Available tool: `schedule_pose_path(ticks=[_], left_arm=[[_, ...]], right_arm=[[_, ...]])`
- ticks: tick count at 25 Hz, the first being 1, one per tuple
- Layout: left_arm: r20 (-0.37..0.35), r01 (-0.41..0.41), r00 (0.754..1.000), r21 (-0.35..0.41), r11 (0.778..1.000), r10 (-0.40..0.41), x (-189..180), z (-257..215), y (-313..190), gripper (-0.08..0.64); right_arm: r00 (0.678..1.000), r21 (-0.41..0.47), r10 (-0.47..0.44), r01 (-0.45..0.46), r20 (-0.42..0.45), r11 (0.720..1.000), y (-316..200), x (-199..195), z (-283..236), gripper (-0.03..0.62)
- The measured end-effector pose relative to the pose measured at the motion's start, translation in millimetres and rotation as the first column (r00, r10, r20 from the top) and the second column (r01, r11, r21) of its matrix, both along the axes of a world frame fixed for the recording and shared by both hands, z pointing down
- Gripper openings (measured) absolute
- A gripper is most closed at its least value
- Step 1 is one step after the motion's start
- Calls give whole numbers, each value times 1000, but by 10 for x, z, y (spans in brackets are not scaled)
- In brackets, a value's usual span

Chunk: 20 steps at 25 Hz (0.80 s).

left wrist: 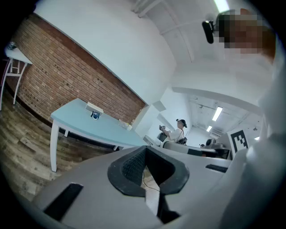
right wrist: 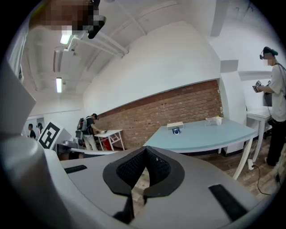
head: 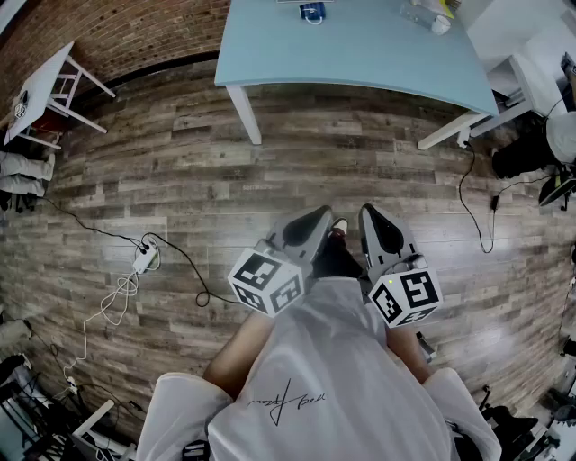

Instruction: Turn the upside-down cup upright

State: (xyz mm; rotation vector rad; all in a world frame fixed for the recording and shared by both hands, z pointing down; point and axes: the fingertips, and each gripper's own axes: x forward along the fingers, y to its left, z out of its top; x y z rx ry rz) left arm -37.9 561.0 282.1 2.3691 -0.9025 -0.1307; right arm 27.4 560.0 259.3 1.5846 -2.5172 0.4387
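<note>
Head view: the person stands on the wooden floor (head: 180,180), well apart from the light blue table (head: 360,54). Both grippers are held close in front of the white shirt (head: 333,378), pointing out toward the table.

Left gripper (head: 317,219): in the left gripper view its 2 jaws meet at the tips (left wrist: 145,150), closed, with nothing between them; only floor shows through the slit behind the tips. Its marker cube (head: 265,281) sits just above the shirt.

Right gripper (head: 375,216): in the right gripper view the jaws likewise close together (right wrist: 145,150), holding nothing. Its marker cube (head: 405,297) is beside the left one.

Cup (head: 312,12): small, blue, on the far side of the table top, near the back edge. It shows in the left gripper view (left wrist: 94,115) and the right gripper view (right wrist: 176,130), just in front of a flat white box (right wrist: 175,125). Too small to tell whether it stands upright or inverted. Neither gripper is near it.

Other items: some pale containers (head: 430,14) at the table's far right end. A power strip (head: 144,258) with cables lies on the floor at left. A small white table (head: 36,90) stands by the brick wall (head: 135,31). Another person (left wrist: 178,129) stands in the background of the left gripper view.
</note>
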Motion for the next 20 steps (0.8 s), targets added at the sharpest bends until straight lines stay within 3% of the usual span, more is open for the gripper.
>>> schedule_pose_path(ticks=[10,20], left_arm=[[45,44,998,-1,999,-44,94,65,-210,8],[113,111,987,14,994,-112,179,34,-607,8]], right_arm=[[1000,-18,-19,19,10,1000,-146,131,46,20],[992,-31,-115,117,47,993,-554,153,78,21]])
